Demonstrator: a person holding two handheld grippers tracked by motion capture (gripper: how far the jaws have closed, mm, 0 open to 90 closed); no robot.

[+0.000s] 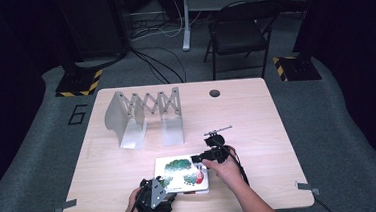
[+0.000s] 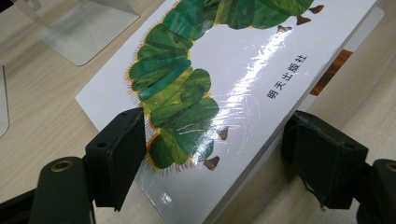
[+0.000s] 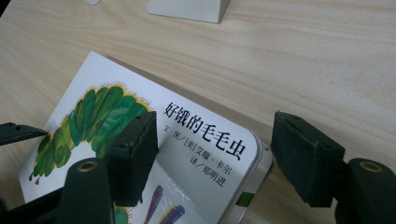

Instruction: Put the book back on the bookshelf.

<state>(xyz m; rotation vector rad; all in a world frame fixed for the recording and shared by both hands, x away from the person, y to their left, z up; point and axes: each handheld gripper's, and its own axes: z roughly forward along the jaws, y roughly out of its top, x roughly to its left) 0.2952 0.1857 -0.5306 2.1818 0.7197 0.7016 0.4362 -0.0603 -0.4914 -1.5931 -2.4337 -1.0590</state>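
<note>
High view: one white glossy picture book (image 1: 182,174) with a green caterpillar lies flat on the pale wooden table (image 1: 257,116), near edge; one silver folding metal book rack (image 1: 144,116) stands farther left. Left gripper view: the left gripper (image 2: 210,149) pinches the book's corner. Right gripper view: the right gripper (image 3: 215,154) straddles the opposite corner, jaws spread.

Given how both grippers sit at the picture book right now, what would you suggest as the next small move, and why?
Probably close the right gripper on the book. Its jaws straddle the book's corner with visible gaps, so nothing is gripped there. The left gripper brackets the opposite corner. The metal rack behind suggests the book may go there.
</note>
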